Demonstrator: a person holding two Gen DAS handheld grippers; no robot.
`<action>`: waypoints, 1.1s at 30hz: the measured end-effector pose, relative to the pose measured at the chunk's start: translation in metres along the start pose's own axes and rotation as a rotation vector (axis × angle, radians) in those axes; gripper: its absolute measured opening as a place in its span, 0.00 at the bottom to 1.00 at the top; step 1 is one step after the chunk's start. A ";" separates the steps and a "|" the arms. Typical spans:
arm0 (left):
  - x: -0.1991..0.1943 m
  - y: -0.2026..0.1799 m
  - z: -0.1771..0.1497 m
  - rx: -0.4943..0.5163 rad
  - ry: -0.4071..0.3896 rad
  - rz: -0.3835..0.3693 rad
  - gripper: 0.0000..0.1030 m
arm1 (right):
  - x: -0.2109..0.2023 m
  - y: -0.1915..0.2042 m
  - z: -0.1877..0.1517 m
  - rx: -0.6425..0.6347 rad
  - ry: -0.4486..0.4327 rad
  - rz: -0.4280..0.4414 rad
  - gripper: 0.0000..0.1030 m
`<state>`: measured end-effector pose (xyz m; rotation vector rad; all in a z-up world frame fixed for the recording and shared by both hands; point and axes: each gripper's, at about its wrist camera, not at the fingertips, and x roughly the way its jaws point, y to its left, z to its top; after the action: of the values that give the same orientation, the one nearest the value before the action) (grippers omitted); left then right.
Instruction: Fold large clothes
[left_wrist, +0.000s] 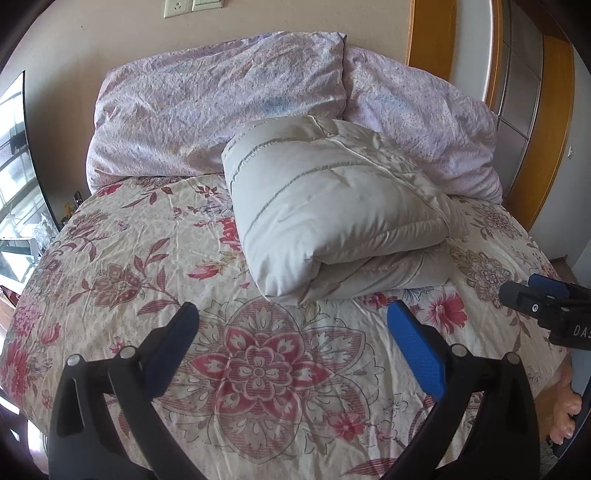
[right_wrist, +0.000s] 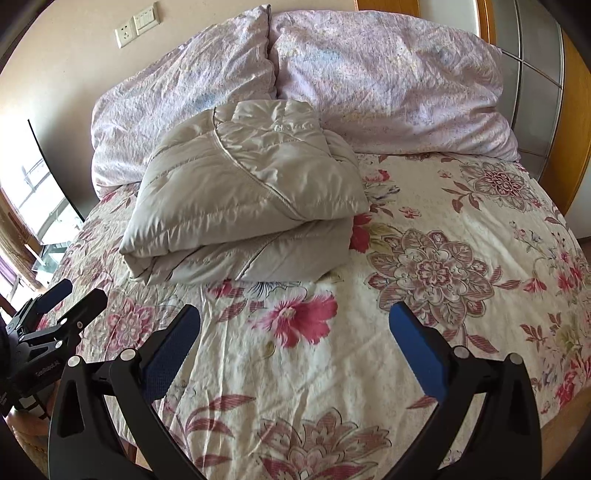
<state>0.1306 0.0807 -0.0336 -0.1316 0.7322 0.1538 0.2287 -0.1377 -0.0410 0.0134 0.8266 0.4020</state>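
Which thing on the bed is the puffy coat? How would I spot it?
Find the bed's flowery cream and red sheet. Near its head lie two crinkly lilac pillows. The folded beige quilted coat sits in front of them: plain, shiny, stitched in lines, with no pattern.

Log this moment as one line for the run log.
stage: fold looks done | beige padded jacket: folded bundle on floral bedspread | left gripper: open, empty | right gripper: open, empty
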 end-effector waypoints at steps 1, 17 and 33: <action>-0.001 0.000 -0.001 -0.005 0.004 -0.005 0.98 | -0.001 0.001 -0.001 -0.005 0.001 0.001 0.99; -0.014 -0.008 0.000 -0.004 0.017 -0.033 0.98 | -0.023 0.011 -0.007 -0.045 0.007 0.018 0.99; -0.027 -0.013 0.001 -0.010 0.026 -0.075 0.98 | -0.038 0.009 -0.008 -0.030 0.014 0.056 0.99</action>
<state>0.1142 0.0653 -0.0136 -0.1702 0.7510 0.0840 0.1968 -0.1438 -0.0183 0.0056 0.8357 0.4678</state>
